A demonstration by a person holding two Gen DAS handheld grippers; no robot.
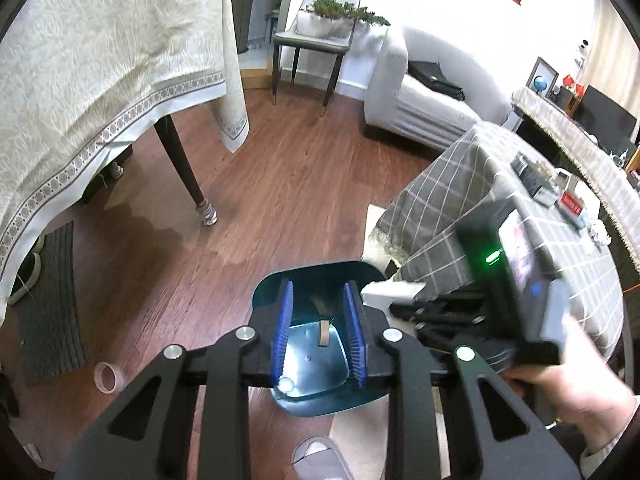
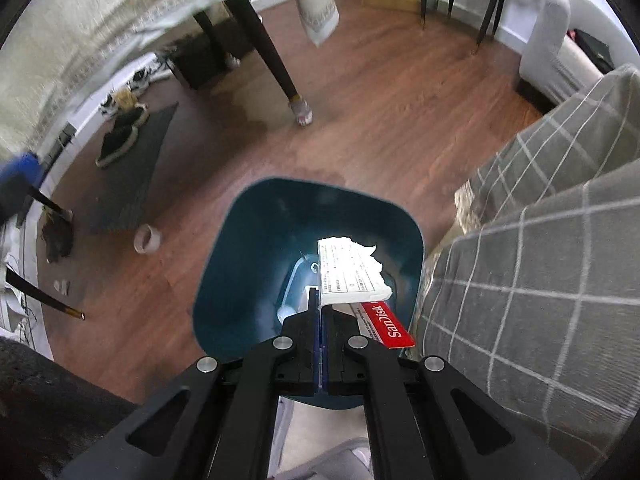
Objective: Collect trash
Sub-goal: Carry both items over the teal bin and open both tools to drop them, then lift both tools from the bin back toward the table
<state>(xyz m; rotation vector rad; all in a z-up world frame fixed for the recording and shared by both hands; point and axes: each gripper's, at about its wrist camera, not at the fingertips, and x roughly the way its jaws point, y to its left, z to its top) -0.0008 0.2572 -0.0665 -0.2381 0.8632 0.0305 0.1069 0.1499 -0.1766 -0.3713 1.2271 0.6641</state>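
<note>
A dark teal trash bin point(image 1: 316, 276) stands on the wood floor, also in the right wrist view point(image 2: 248, 248). My left gripper point(image 1: 320, 332) is open and empty above the bin's mouth; a tape roll point(image 1: 323, 333) lies in the bin. My right gripper point(image 2: 323, 312) is shut on a torn red-and-white SanDisk card package point(image 2: 352, 276) and holds it over the bin. That package's white edge point(image 1: 390, 291) shows beside my left fingers, with the right gripper body point(image 1: 516, 280) behind it.
A tape roll point(image 1: 109, 378) lies on the floor left of the bin, also in the right wrist view point(image 2: 147, 239). A grey checked tablecloth point(image 2: 540, 280) hangs close on the right. A table leg point(image 1: 188, 176), dark mat point(image 1: 52, 304), chair point(image 1: 312, 40) and sofa point(image 1: 420, 92) stand around.
</note>
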